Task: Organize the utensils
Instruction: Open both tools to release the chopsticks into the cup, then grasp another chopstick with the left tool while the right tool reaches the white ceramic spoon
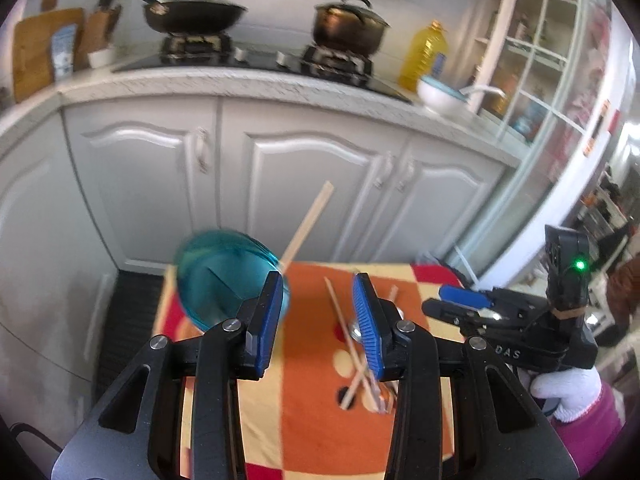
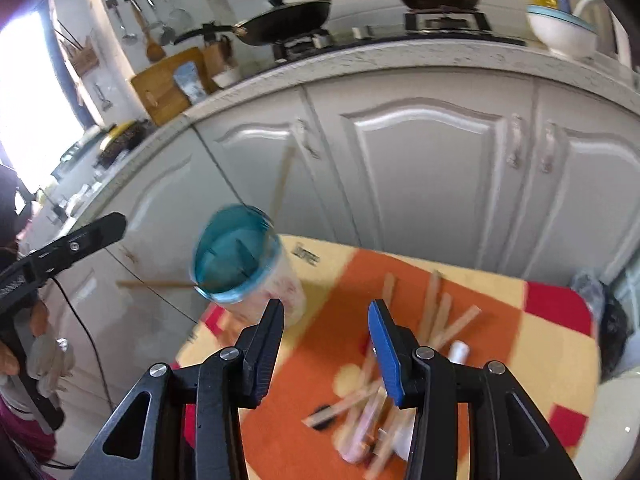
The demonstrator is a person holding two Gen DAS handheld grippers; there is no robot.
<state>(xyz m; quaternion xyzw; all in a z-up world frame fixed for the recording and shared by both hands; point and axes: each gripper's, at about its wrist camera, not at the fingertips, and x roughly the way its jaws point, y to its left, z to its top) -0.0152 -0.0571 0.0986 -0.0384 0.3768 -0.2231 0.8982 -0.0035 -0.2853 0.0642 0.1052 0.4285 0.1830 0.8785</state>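
Note:
A blue-rimmed plastic cup (image 1: 224, 276) stands at the far left of the orange, yellow and red tablecloth (image 1: 316, 392), with one wooden chopstick (image 1: 308, 224) leaning out of it. It also shows in the right wrist view (image 2: 240, 264). Loose chopsticks (image 1: 352, 344) and a spoon lie crossed on the cloth; in the right wrist view they are blurred (image 2: 436, 320). My left gripper (image 1: 320, 320) is open and empty, its left finger beside the cup. My right gripper (image 2: 328, 340) is open and empty above the pile; it also appears at the right of the left wrist view (image 1: 464, 300).
White kitchen cabinets (image 1: 280, 176) stand behind the table. The counter holds a wok (image 1: 192, 12), a pot (image 1: 348, 28), an oil bottle (image 1: 424, 56) and a white bowl (image 1: 440, 96). A dark floor mat (image 1: 124, 320) lies left of the table.

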